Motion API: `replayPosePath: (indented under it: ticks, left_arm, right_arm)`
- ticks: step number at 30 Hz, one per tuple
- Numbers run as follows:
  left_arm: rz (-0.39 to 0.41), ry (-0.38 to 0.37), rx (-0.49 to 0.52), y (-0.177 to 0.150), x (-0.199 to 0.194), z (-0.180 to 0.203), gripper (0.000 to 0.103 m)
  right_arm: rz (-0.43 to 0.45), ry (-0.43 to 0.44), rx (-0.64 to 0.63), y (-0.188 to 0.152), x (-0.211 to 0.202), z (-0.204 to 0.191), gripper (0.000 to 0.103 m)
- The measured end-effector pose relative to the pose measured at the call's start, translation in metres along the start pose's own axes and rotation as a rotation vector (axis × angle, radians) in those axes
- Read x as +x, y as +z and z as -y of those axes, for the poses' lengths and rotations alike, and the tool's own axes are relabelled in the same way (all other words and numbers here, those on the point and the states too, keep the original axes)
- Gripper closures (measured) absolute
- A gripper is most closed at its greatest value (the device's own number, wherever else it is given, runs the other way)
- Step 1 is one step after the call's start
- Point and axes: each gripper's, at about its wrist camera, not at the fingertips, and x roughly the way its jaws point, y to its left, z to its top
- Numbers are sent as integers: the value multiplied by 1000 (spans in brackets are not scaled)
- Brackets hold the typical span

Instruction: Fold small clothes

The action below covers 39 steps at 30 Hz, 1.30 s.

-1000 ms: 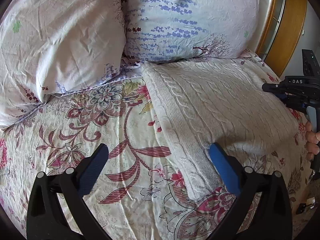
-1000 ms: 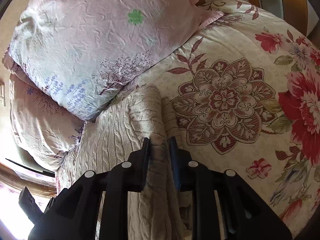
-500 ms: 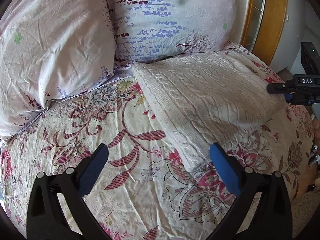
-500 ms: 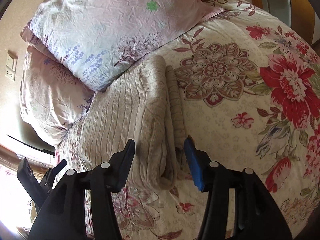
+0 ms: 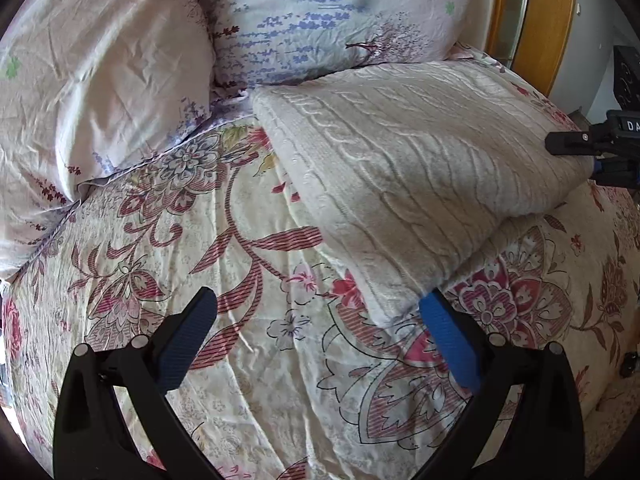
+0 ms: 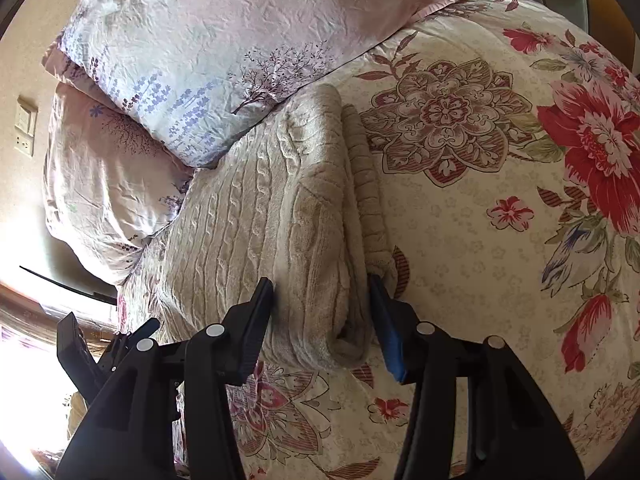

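A folded cream cable-knit sweater lies on the floral bedspread, its far edge against the pillows. In the left wrist view my left gripper is open and empty, just short of the sweater's near corner. In the right wrist view the sweater lies folded with a thick rolled edge. My right gripper is open, its fingers on either side of that near folded edge, not closed on it. The right gripper also shows at the right edge of the left wrist view.
Two floral pillows lie at the head of the bed. A wooden frame stands at the far right. The bedspread stretches to the right of the sweater. A wall socket is at the left.
My right gripper has opened and let go of the sweater's folded edge, then drawn back. My left gripper has drawn back a little from the sweater and stays open.
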Motion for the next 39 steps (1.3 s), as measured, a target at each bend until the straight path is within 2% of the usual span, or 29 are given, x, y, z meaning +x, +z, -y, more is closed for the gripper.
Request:
replayPosePath:
  ticks: [5,7,8,9,12,16,17,20,22,26,31,32,33,34,35,37,39]
  left_arm:
    - [9,18,-45,-2,2,-8,2]
    - [31,19,-85,-1,0,-11,2]
    - [48,9,-128,-1,-3,-17,2]
    - [67,-12,-184,-1,-6,-25,3]
    - [109,-51,-321,-6,-12,-48,3]
    - [144,-34,-368,-9,-17,-54,3]
    - [141,-39,-376,-10,-16,-55,3]
    - [61,-62,-389,-15,-3,-57,3]
    - [-3,-84,-415,-23,9,-60,3]
    - [-18,-60,-383,-26,12,-55,3]
    - [-14,-20,-296,-24,8,-47,2]
    - [-8,-11,-270,-23,4,-47,2]
    - [-1,-5,-247,-23,0,-47,2]
    - [5,1,-228,-24,-5,-48,2]
    - [8,22,-215,-26,-10,-50,2]
    - [4,77,-206,-32,-18,-59,2]
    - [-1,87,-232,-38,-25,-73,2]
  right_arm:
    - [-5,-6,-4,0,3,-2,51]
    - [10,-12,-24,-1,2,-5,66]
    - [24,-15,-43,-2,0,-8,80]
    - [40,-9,-60,-2,-3,-11,83]
    - [81,20,-111,-3,-12,-22,85]
    - [142,38,-176,-6,-19,-35,87]
    - [151,16,-186,-6,-20,-36,87]
    - [87,-67,-156,-7,-4,-22,87]
    - [43,-88,-109,-15,7,-6,87]
    - [42,-57,-45,-23,12,8,87]
    - [23,-55,-57,-19,12,8,85]
    - [21,-66,-67,-18,11,6,79]
    - [22,-86,-75,-16,8,5,66]
    - [30,-104,-79,-14,5,5,62]
    - [40,-107,-77,-11,1,6,58]
    - [59,-106,-76,-3,-5,6,58]
    - [83,-107,-81,9,-10,3,56]
